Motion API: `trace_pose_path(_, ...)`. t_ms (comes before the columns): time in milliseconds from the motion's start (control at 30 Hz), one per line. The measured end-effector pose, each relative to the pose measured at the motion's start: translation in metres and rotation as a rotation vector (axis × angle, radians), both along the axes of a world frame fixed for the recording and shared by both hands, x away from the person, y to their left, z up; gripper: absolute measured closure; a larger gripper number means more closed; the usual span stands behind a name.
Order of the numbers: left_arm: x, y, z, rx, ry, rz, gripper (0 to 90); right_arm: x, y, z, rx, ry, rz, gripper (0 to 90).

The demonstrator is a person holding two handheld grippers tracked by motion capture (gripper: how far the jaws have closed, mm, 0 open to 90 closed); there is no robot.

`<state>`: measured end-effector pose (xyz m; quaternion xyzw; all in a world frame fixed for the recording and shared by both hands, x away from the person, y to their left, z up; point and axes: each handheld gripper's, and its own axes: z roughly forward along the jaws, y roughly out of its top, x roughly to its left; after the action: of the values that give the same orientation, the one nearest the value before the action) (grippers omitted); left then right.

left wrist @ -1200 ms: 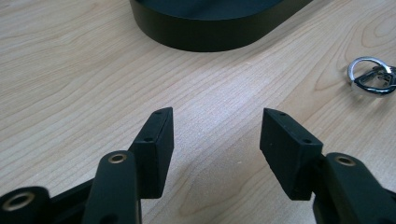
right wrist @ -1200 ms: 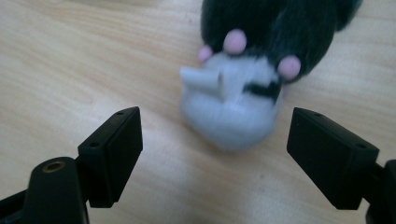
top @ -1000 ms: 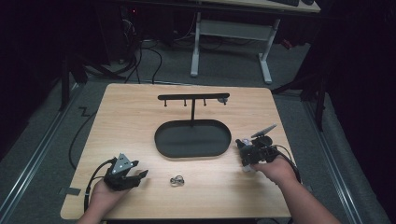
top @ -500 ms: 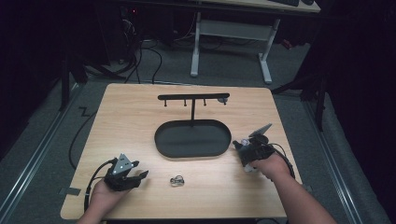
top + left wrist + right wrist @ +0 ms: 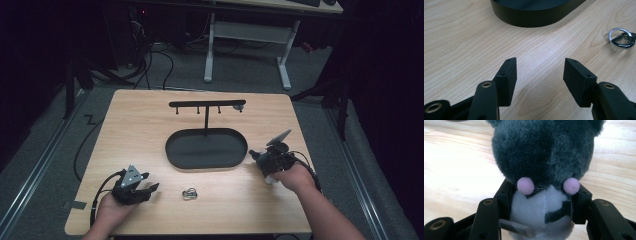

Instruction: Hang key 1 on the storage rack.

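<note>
Light wood table (image 5: pixel 150 130) w/ a black oval metal tray (image 5: pixel 206 148) at centre; a thin black post rises from its rear edge & carries a black horizontal hook bar (image 5: pixel 207 104) running left-right across the table.

Right gripper (image 5: pixel 541 205) is clamped on a small dark-grey & white plush toy (image 5: pixel 544 157) w/ two pink pom-pom dots: jaws press the white lower part from both sides, dark fuzzy part extends out past the fingertips, so the toy's long axis runs along the jaws, dark end pointing away from the hand. In the high view this gripper (image 5: pixel 267 161) sits just off the tray's right end, near the table's right edge, aimed roughly left toward the tray; the toy (image 5: pixel 270 178) is barely distinguishable there.

Left gripper (image 5: pixel 539 75) has jaws spread apart, nothing between them, low over bare wood. High view puts it (image 5: pixel 148 190) at front-left, pointing right toward a small silver metal ring w/ dark clip (image 5: pixel 189 193), which lies flat on the table in front of the tray, apart from the fingertips. In the left gripper view, ring (image 5: pixel 621 37) is ahead-right, tray wall ahead.
</note>
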<state>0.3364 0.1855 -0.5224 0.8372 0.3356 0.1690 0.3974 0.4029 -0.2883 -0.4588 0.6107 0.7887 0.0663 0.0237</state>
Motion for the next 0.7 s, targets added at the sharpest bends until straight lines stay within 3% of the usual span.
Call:
trace_pose_path(133, 0.0, 0.0, 0.001, 0.001, -0.001, -0.001, 45.1, -0.006, 0.003, 0.022, 0.002, -0.022, 0.031, 48.7)
trace_pose_path(700, 0.0, 0.001, 0.002, -0.004, -0.007, 0.003, 45.0, -0.008, 0.023, 0.074, 0.0, -0.034, 0.123, 49.2)
